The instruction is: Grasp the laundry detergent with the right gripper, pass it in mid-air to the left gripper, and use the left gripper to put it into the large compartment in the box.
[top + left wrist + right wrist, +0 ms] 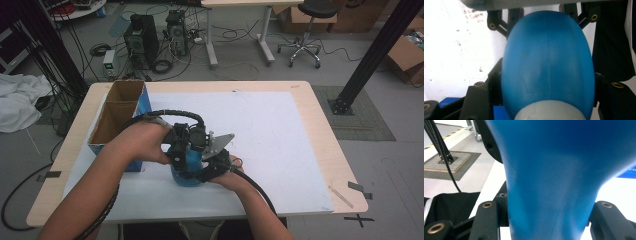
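Observation:
A blue plastic bottle (186, 169) stands on the white mat near the table's front, held between both hands. My left gripper (181, 152) comes in from the left and is shut on it. In the left gripper view the bottle's rounded blue body (546, 62) bulges between the black jaws, with a white cap (549, 111) at the bottom edge. My right gripper (198, 172) reaches in from the right and is shut on the same bottle. In the right gripper view the narrowing blue part (554, 170) is pinched between its jaws.
An open cardboard box (117, 115) with a blue side stands at the table's left, just behind the left hand. The white mat (280, 140) covers most of the wooden table (322, 120). Computers, cables and a stool are on the floor beyond.

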Available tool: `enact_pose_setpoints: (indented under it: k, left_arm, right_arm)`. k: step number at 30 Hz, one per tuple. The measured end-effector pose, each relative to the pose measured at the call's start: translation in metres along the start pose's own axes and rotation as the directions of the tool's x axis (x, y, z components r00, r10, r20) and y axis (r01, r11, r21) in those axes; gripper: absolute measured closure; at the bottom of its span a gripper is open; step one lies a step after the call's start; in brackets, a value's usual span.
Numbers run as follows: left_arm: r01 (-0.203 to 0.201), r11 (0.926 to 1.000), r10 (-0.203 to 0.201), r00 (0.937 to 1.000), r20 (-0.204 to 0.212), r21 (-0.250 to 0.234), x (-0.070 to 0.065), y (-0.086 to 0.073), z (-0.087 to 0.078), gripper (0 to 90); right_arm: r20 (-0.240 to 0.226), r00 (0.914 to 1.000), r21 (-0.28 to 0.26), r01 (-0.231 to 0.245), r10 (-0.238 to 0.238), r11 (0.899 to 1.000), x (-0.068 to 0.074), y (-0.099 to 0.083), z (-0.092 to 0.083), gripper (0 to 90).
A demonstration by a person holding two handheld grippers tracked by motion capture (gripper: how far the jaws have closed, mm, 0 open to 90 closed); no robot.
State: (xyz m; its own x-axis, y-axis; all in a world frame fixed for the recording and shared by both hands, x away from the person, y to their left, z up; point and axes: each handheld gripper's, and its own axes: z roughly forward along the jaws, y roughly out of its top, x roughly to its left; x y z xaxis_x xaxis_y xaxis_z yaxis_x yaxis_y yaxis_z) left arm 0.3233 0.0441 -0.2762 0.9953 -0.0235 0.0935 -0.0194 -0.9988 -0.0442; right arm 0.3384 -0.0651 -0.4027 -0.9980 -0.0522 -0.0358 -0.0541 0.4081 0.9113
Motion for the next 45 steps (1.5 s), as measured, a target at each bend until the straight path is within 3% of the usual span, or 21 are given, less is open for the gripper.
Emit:
enact_pose_setpoints:
  k: [4, 5, 6, 8, 10, 13, 22, 26, 32, 39, 45]
  left_arm:
    - [-0.009, 1.0, 0.009, 1.0, -0.001, -0.001, 0.0, 0.0, 0.001, 38.9]
    - [-0.008, 1.0, 0.008, 1.0, -0.002, -0.002, 0.001, 0.0, 0.001, 39.0]
    - [-0.011, 0.9999, 0.011, 0.9999, -0.003, -0.002, 0.001, 0.0, 0.0, 39.0]
    - [-0.006, 1.0, 0.006, 1.0, 0.0, -0.007, 0.002, 0.0, 0.0, 39.0]
    - [0.001, 1.0, -0.001, 1.0, 0.009, -0.001, 0.004, 0.0, -0.002, 38.9]
    - [0.013, 0.9999, -0.013, 0.9999, 0.011, -0.001, 0.006, -0.001, -0.005, 38.9]
    - [0.046, 0.9989, -0.046, 0.9984, 0.032, 0.008, 0.014, -0.003, -0.009, 38.9]
    - [0.066, 0.9978, -0.066, 0.9973, 0.033, 0.011, 0.018, -0.004, -0.014, 38.8]
    - [0.1, 0.9948, -0.101, 0.9945, 0.028, 0.017, 0.026, -0.009, -0.028, 38.7]
    - [0.168, 0.9848, -0.169, 0.9853, 0.022, 0.043, 0.039, -0.016, -0.048, 38.6]
    - [0.236, 0.9692, -0.237, 0.9714, 0.015, 0.071, 0.05, -0.024, -0.067, 38.6]
  right_arm:
    - [0.015, 0.9998, 0.019, -0.011, 0.011, 1.0, 0.002, -0.001, 0.0, 44.5]
    - [0.024, 0.9995, 0.007, 0.02, -0.02, 1.0, 0.0, 0.0, 0.001, 43.9]
    - [0.044, 0.999, 0.018, 0.009, -0.01, 1.0, 0.002, 0.0, 0.0, 43.4]
    - [0.029, 0.9994, 0.02, -0.018, 0.017, 1.0, 0.005, 0.0, -0.001, 41.7]
    - [0.061, 0.9979, 0.029, 0.021, -0.022, 0.999, 0.003, -0.001, -0.002, 36.9]
    - [0.072, 0.9972, 0.036, 0.019, -0.022, 0.999, 0.003, -0.003, -0.006, 31.9]
    - [0.068, 0.9977, 0.064, -0.005, 0.001, 0.998, -0.003, 0.0, -0.026, 26.6]
    - [0.062, 0.998, 0.129, -0.004, -0.004, 0.992, -0.008, 0.008, -0.035, 20.8]
    - [0.034, 0.9994, 0.24, -0.006, -0.002, 0.971, -0.016, 0.016, -0.052, 13.6]
    - [0.018, 0.9998, 0.38, 0.0, -0.008, 0.925, -0.023, 0.024, -0.075, 5.2]
    - [0.018, 0.9998, 0.46, -0.002, -0.007, 0.888, -0.027, 0.029, -0.092, 2.4]
